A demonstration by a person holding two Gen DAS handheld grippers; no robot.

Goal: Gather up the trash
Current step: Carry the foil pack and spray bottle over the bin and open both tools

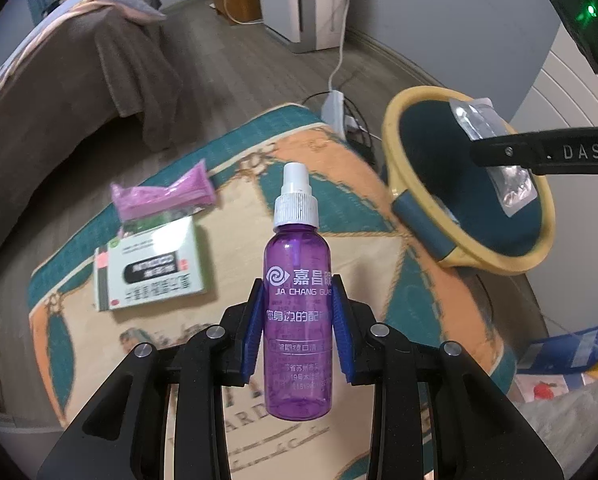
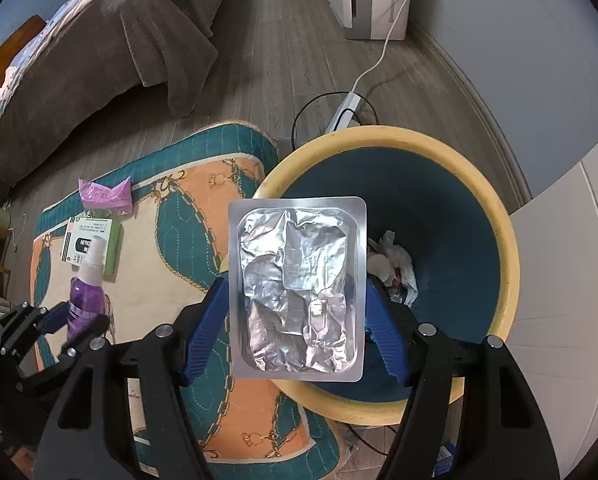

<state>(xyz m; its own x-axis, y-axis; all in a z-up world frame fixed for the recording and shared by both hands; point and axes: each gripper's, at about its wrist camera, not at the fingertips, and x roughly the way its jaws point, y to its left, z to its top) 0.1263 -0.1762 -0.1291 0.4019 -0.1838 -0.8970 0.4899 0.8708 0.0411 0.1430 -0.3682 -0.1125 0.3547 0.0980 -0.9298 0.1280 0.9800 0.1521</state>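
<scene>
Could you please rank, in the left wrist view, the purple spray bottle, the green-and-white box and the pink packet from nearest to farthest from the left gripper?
1. Purple spray bottle: clamped in the left gripper.
2. Green-and-white box: on the rug, to the bottle's left.
3. Pink packet: just beyond the box, near the rug's far edge.

Left gripper (image 1: 298, 332) clamps the spray bottle (image 1: 297, 280) beside the bin (image 2: 495, 216); right gripper (image 2: 297, 308) grips the foil pack (image 2: 299, 288) above it.

We read "JIA CHANG GLAS" on purple bottle (image 1: 297, 312), frame centre; "DAS" on black gripper arm (image 1: 547, 152), right edge. Box (image 1: 151, 268) print blurred.
</scene>
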